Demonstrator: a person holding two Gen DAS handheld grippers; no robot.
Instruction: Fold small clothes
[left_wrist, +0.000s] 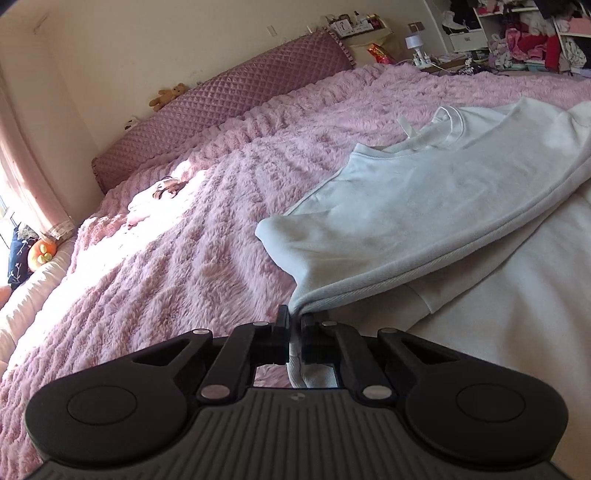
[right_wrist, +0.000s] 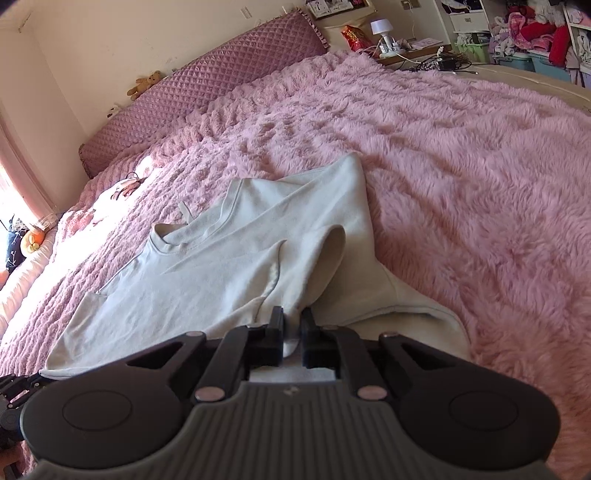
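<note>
While spread across the fluffy pink plush bedspread (right_wrist: 461, 155), pale white cotton top (right_wrist: 236, 258) pinched at both near edges: left gripper (left_wrist: 294, 317) clamped tight on hem, right gripper (right_wrist: 293, 321) closed hard on gathered cloth, neckline toward quilted mauve headboard cushion (left_wrist: 221, 99).

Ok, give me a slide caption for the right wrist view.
Right gripper shut on white top over pink blanket.

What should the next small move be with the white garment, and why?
Probably lift both pinched edges together and carry them toward the collar. The left hand-held gripper and right hand-held gripper are both shut on the white garment, which lies rumpled on the pink blanket.
</note>
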